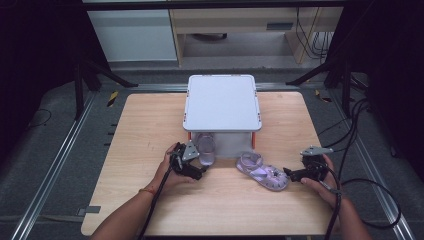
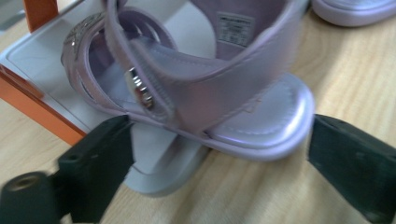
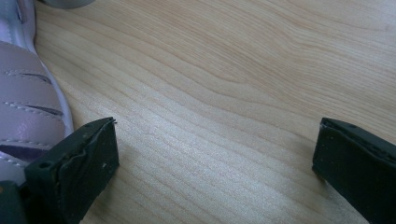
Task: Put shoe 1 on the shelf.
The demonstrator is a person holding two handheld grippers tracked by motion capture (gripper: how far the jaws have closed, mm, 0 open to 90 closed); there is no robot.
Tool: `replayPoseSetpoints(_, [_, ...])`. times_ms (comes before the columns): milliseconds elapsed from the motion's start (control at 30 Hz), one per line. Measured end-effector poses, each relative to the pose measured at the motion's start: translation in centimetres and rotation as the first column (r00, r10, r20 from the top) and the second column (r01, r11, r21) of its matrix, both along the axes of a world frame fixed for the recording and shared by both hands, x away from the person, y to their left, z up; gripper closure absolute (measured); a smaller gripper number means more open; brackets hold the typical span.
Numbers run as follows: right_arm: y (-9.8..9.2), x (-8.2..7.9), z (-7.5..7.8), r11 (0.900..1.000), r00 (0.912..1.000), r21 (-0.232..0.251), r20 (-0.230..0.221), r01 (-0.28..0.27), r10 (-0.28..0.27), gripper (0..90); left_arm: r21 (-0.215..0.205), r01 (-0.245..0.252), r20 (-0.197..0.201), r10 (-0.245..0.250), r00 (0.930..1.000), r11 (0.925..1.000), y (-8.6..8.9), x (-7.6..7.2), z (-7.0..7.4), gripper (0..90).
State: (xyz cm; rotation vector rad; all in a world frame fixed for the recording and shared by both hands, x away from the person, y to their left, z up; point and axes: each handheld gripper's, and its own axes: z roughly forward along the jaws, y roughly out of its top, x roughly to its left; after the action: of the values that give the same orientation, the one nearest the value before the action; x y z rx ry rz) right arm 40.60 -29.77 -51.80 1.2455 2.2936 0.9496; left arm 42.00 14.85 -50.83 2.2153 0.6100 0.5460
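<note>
High view has the left gripper (image 1: 196,161) spread wide around the heel of a lilac sandal (image 1: 206,149) sitting partly on the bottom tray of a small white shelf rack (image 1: 222,102), not squeezing it. Second sandal (image 1: 262,171) lies flat on the wooden tabletop (image 1: 150,130) in front of the rack. Right gripper (image 1: 288,173) is also wide apart, just beside that sandal's toe, holding nothing.
</note>
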Motion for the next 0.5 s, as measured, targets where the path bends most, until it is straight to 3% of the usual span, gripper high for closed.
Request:
replayPoseSetpoints(33, [0.0,0.0,0.0,1.000,1.0000,0.000,0.000,0.000,0.000,0.5,0.005,0.000,0.000,0.000,1.0000,1.0000,-0.2,0.1,-0.1,3.4])
replayPoseSetpoints(100, [0.0,0.0,0.0,1.000,1.0000,0.000,0.000,-0.001,0.001,0.5,0.058,0.014,0.024,-0.015,0.9996,0.9983,-0.7,0.0,-0.3,7.8])
replayPoseSetpoints(133, [0.0,0.0,0.0,1.000,1.0000,0.000,0.000,-0.001,0.001,0.5,0.058,0.012,0.032,-0.014,0.9994,0.9983,-0.8,0.0,-0.3,8.2])
replayPoseSetpoints(233, [0.0,0.0,0.0,1.000,1.0000,0.000,0.000,0.000,0.000,0.6,0.042,0.004,0.046,-0.006,0.9989,0.9991,-0.7,0.3,-0.1,12.6])
replayPoseSetpoints(300, [0.0,0.0,0.0,1.000,1.0000,0.001,0.000,0.000,0.000,0.5,0.008,-0.007,0.026,0.007,0.9996,0.9999,-0.6,0.7,0.1,15.8])
replayPoseSetpoints(400, [0.0,0.0,0.0,1.000,1.0000,0.000,0.000,-0.002,0.002,0.5,-0.007,-0.015,0.026,0.015,0.9996,0.9999,-0.4,1.3,0.6,17.1])
replayPoseSetpoints(500, [0.0,0.0,0.0,1.000,1.0000,0.000,0.000,-0.002,0.002,0.5,-0.030,-0.036,-0.005,0.036,0.9993,0.9989,-0.1,2.1,0.9,18.0])
